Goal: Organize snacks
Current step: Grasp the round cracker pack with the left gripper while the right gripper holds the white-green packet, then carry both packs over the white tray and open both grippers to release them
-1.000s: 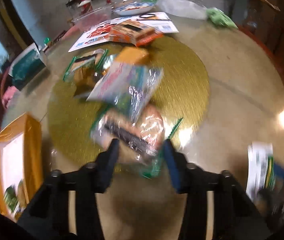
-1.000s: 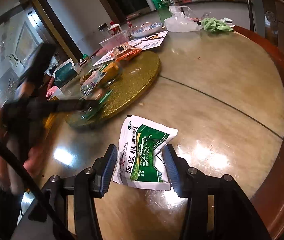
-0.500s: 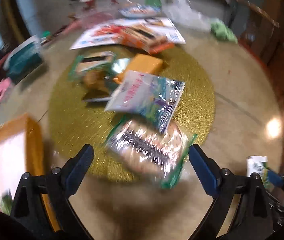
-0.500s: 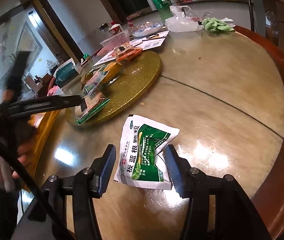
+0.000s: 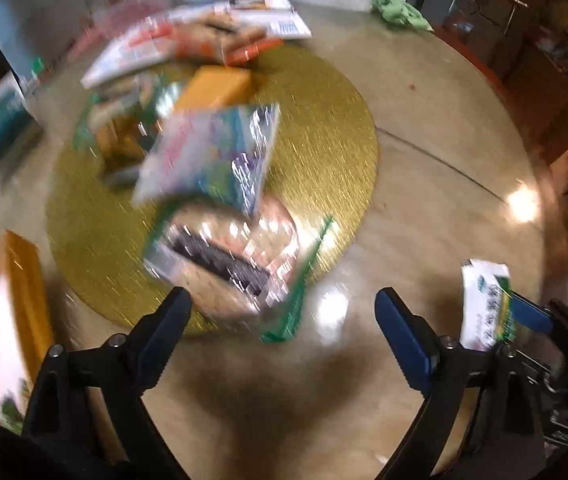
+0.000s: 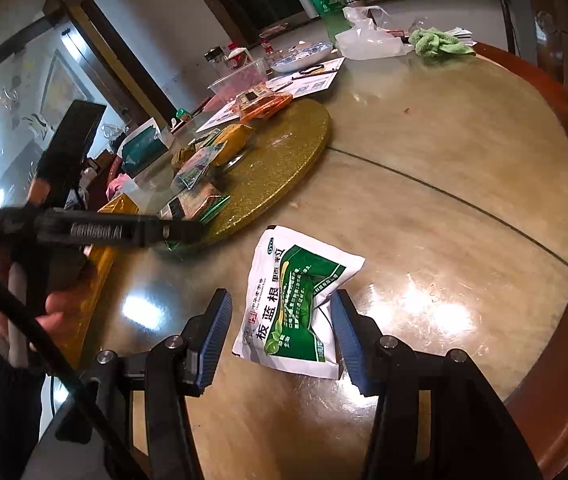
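Several snack packets lie on a gold turntable [image 5: 324, 128]. A clear cracker packet with green edges [image 5: 232, 256] lies at its near edge, with a pale blue and pink packet [image 5: 208, 152] behind it. My left gripper [image 5: 282, 320] is open and empty, just short of the cracker packet. A white and green sachet [image 6: 296, 304] lies on the table between the fingers of my right gripper [image 6: 280, 332], which is open around it, not closed. The sachet also shows in the left wrist view [image 5: 484, 304]. The left wrist view is blurred.
An orange tray [image 5: 0, 320] stands at the table's left edge. Flyers [image 6: 308, 80], a plate [image 6: 304, 56], a clear tub, a green bottle [image 6: 328, 0], a plastic bag and a green cloth [image 6: 436, 42] crowd the far side. The table has a raised wooden rim [image 6: 564, 216].
My left gripper has opened wide, let go of the cracker packet and drawn back a little. My right gripper has stayed around the sachet.
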Motion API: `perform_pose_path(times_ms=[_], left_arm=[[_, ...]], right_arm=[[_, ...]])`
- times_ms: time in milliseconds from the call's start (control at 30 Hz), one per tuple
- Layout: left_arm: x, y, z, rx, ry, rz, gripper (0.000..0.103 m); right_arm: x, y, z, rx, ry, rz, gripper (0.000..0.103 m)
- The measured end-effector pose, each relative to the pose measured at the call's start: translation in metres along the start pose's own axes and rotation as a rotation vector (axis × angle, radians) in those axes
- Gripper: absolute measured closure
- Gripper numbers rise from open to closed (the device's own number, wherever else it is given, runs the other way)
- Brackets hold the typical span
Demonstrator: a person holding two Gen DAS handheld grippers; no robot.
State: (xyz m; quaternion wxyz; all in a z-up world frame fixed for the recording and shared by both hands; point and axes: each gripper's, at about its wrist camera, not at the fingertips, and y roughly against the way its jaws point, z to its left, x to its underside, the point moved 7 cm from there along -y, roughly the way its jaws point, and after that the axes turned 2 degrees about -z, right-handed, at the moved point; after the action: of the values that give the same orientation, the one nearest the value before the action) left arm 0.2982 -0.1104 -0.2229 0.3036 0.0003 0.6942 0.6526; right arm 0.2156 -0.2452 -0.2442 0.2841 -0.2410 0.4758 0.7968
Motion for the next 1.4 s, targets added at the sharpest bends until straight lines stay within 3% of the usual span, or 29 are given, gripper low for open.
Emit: perform_pose_path(times_ms=[67, 167, 300, 467, 600, 800, 900, 967, 1067, 1300, 1400], left_arm=[[-0.013, 0.001, 0.007, -0.046, -0.002, -0.042, 0.011], [-0.032, -0.010, 0.022, -0.015, 0.029, -0.051, 0.011], [-0.033, -0.039, 0.038, 0.114, 0.101, 0.020, 0.009], [-0.011, -0.024, 0.021, 0.184, 0.090, 0.039, 0.010], [0.008, -0.017, -0.002, 0.105, 0.035, 0.037, 0.010], [-0.008, -0.032, -0.005, 0.058, 0.118, 0.059, 0.009], [-0.010, -0.036, -0.006, 0.007, 0.091, 0.055, 0.009], [-0.006, -0.029, -0.005, 0.002, 0.099, 0.042, 0.020], [0.018, -0.013, 0.002, -0.028, 0.147, 0.046, 0.023], [0.110, 0.037, -0.006, -0.033, 0.195, 0.006, 0.024], [0.133, 0.048, -0.012, -0.040, 0.201, -0.010, 0.024]], right_arm=[[-0.001, -0.001, 0.000, -0.002, 0.001, 0.003, 0.051], [0.000, 0.000, 0.001, -0.003, 0.004, 0.004, 0.051], [0.000, 0.001, 0.000, -0.006, -0.009, -0.001, 0.051], [0.000, -0.001, 0.001, -0.019, -0.002, 0.008, 0.051], [0.000, -0.002, 0.001, -0.021, -0.004, 0.008, 0.051], [-0.001, -0.001, -0.001, -0.019, -0.015, 0.003, 0.051], [-0.001, -0.001, -0.001, -0.004, -0.009, -0.001, 0.050], [-0.001, -0.001, 0.001, 0.001, 0.004, -0.001, 0.046], [0.000, -0.001, 0.004, 0.012, 0.031, 0.001, 0.043], [-0.001, -0.003, 0.008, 0.051, 0.062, 0.009, 0.036], [-0.002, -0.005, 0.009, 0.135, 0.065, 0.019, 0.036]])
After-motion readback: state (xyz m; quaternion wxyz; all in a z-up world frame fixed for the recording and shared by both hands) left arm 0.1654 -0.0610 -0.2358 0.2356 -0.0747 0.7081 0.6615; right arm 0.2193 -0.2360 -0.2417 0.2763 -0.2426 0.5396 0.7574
